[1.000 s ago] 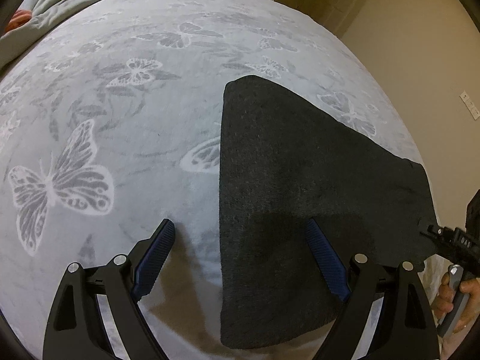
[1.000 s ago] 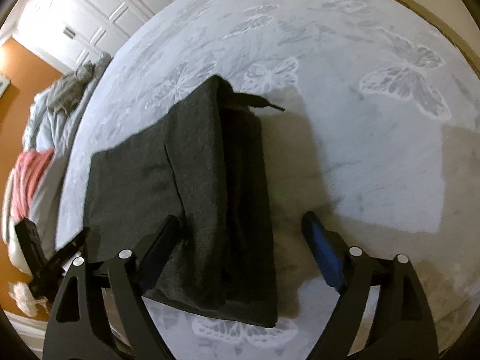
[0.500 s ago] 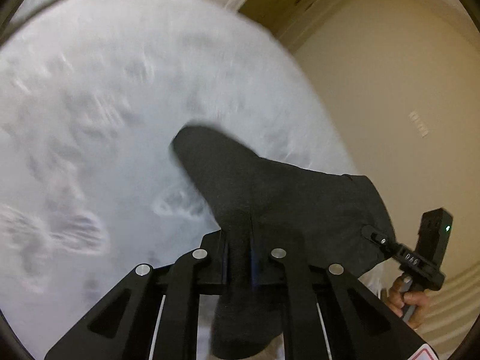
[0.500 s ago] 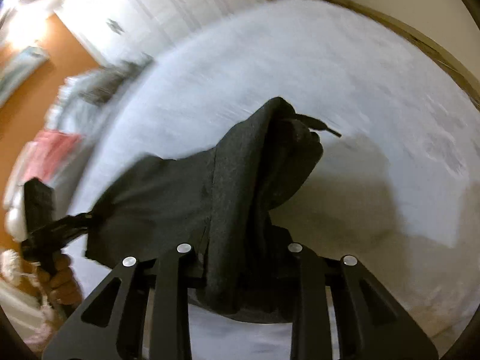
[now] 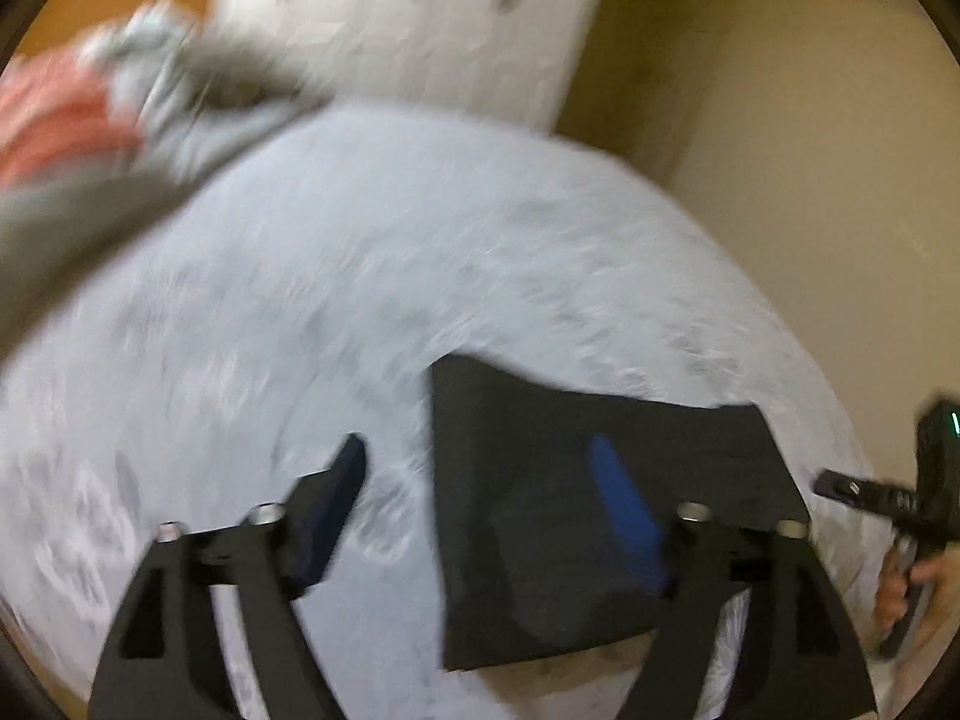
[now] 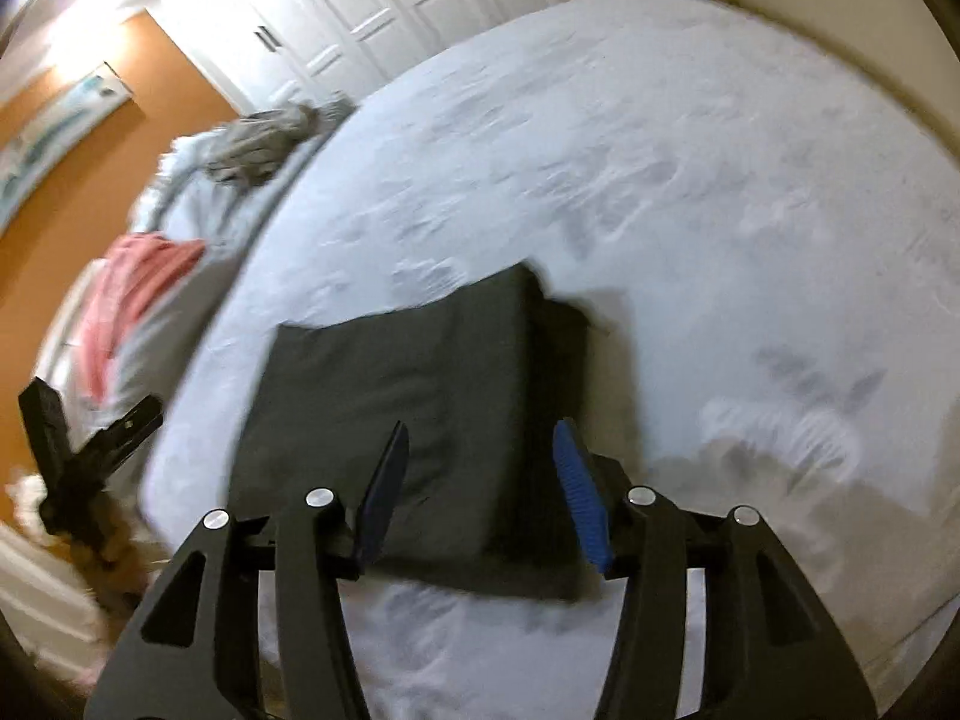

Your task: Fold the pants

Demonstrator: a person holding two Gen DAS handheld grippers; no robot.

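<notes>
The dark grey pants (image 5: 576, 480) (image 6: 420, 414) lie folded into a compact rectangle on the pale butterfly-print bedspread (image 5: 360, 276). My left gripper (image 5: 480, 450) hovers above their left edge, jaws opening wide, with nothing pinched between its blue pads. My right gripper (image 6: 480, 438) hangs over the right part of the folded pants with its jaws opening; the cloth lies below them, not squeezed. Each gripper shows at the edge of the other's view, held by a hand (image 5: 918, 588).
A pile of grey and pink clothes (image 6: 198, 228) lies at the far side of the bed. White closet doors (image 6: 384, 6) and an orange wall stand beyond. A beige wall (image 5: 780, 150) runs along the bed's right side. Both views are motion-blurred.
Both grippers shut on the pants' near edge, lifted and carried it over, then let go. The pants now lie in a shorter fold, and both grippers have risen and drawn back.
</notes>
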